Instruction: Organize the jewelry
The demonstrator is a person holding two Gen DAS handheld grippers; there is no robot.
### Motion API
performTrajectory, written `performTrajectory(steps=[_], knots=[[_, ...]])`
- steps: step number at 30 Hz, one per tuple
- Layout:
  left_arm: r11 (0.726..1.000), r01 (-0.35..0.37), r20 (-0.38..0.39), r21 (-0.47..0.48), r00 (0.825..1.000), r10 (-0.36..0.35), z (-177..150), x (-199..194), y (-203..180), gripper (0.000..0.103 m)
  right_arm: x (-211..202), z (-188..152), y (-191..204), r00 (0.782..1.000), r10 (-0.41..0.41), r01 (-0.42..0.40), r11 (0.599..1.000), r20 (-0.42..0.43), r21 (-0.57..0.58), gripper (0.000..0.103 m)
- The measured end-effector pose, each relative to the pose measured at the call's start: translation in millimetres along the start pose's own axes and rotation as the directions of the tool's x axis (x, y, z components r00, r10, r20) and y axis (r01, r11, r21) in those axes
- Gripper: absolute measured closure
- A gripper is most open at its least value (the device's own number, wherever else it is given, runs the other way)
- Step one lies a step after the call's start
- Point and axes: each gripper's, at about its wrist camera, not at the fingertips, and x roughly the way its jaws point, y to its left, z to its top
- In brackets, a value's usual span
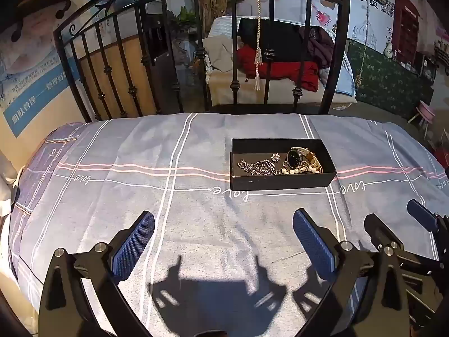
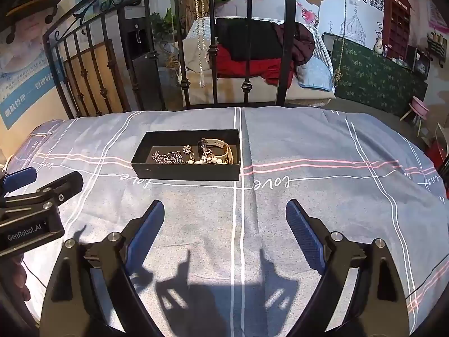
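Observation:
A black open box [image 1: 283, 181] lies on the bed's grey plaid sheet [image 1: 168, 210]. It holds a gold watch with a black face [image 1: 294, 157], a pearl bracelet [image 1: 300, 170], dark sparkly jewelry [image 1: 258, 167] and a small flower-shaped piece [image 1: 275, 156]. The box also shows in the right wrist view [image 2: 188, 172], with the watch [image 2: 204, 145]. My left gripper [image 1: 224, 229] is open and empty, hovering near of the box. My right gripper [image 2: 224, 213] is open and empty, near and right of the box. The right gripper shows at the left view's right edge [image 1: 398, 219].
A black iron bedframe [image 1: 202, 56] rises at the bed's far edge. Beyond it stands another bed with red and dark clothes [image 1: 280, 56]. A tasselled cord [image 1: 257, 42] hangs down. The left gripper shows at the right view's left edge [image 2: 42, 185].

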Motion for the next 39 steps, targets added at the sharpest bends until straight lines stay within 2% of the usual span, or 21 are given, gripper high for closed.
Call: performTrajectory(steps=[7, 39], knots=[[1.0, 0.0, -0.006, 0.007, 1.0, 0.001, 1, 1, -5, 0.006, 2, -1, -10, 1.0, 0.014, -0.013, 1.0, -0.004, 0.014, 0.015], [1.0, 0.001, -0.012, 0.03, 1.0, -0.001, -2, 5, -6, 0.006, 3, 0, -5, 1.0, -0.002, 0.002, 1.0, -0.011, 0.015, 0.015]])
